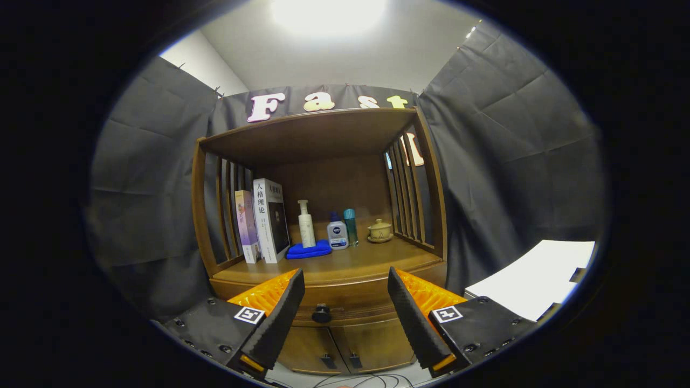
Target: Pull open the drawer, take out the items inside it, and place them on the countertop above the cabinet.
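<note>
The gripper point(346, 302) is being held with its fingers spread wide and nothing gripped; neither finger is touching the cabinet. Just beyond and between the fingers, the dark round knob point(321, 313) of the drawer point(345, 299) is being framed, sitting slightly left of the midline between the fingers; the drawer is judged closed, its contents hidden. Below it, two cabinet doors point(345, 347) are being seen. For the step in hand, the gripper should be shifted a little left so the knob is centred, closed squarely on it, then pulled straight back toward the near side, level, to avoid slipping off. Farther on, the countertop point(345, 264) is being occupied at its rear by books point(264, 221), a blue cloth point(308, 250) under a white pump bottle point(306, 225), two small bottles point(343, 230) and a lidded cup point(380, 230); its near strip is being left bare for placement.
</note>
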